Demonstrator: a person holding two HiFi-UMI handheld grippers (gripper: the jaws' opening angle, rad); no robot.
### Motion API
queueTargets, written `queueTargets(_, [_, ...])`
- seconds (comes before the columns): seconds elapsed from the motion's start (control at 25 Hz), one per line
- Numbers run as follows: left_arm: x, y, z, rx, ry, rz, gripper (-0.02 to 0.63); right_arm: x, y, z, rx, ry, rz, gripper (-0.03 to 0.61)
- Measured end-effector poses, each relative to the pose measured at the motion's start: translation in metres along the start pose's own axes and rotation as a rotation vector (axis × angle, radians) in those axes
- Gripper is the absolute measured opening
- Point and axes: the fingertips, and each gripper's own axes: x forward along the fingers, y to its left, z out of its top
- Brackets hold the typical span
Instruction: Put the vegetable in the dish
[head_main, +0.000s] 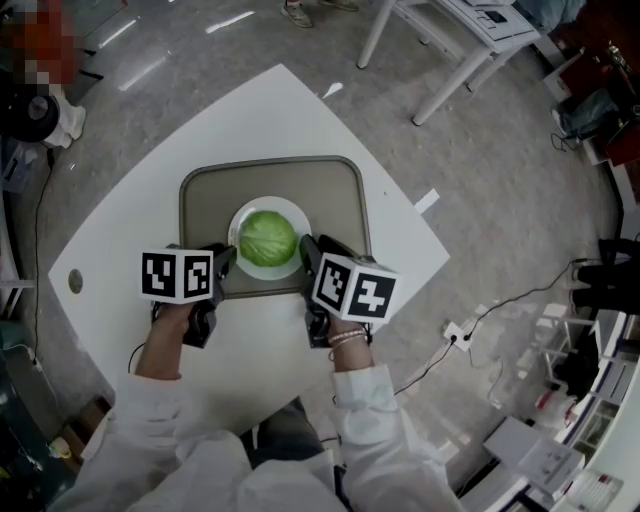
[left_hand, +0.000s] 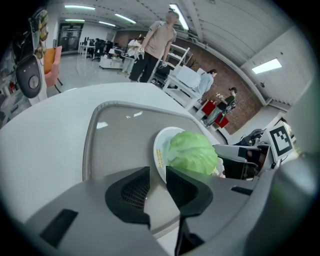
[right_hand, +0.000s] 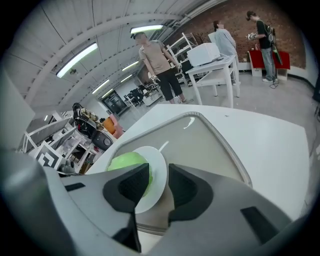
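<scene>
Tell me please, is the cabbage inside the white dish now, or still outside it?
Inside. The cabbage rests in the middle of the white dish, whose rim shows around it, on the grey tray.

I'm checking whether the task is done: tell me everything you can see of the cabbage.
The cabbage is a pale green, rounded head with faintly veined, wrapped leaves, looking whole. It sits in the middle of a white round plate, covering much of it, and the plate stands on a grey-brown tray on the white table. Only the plate appears to touch it. The left tool and right tool flank the plate near its rim, jaws apart, neither holding the cabbage.
</scene>
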Motion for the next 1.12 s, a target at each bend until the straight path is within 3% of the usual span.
queueTargets(0.16, [-0.015,-0.007,0.001,-0.040,-0.038,-0.027,0.084,-0.015,0.010,0.005,-0.011,-0.042,0.016,0.124])
queueTargets(0.36, [-0.041,-0.032,0.010,-0.029,-0.101,-0.077,0.083,-0.041,0.031,0.008,-0.020,-0.115,0.059,0.118])
queueTargets(0.56, [-0.068,-0.060,0.015,0.038,-0.192,-0.123,0.081,-0.072,0.068,0.011,-0.091,-0.194,0.140,0.079])
queueTargets(0.76, [-0.101,-0.095,0.017,0.104,-0.336,-0.201,0.055,-0.101,0.105,0.005,-0.204,-0.246,0.211,0.041])
queueTargets(1.12, [-0.162,-0.127,-0.017,0.174,-0.466,-0.256,0.012,-0.151,0.153,-0.027,-0.331,-0.288,0.287,0.025])
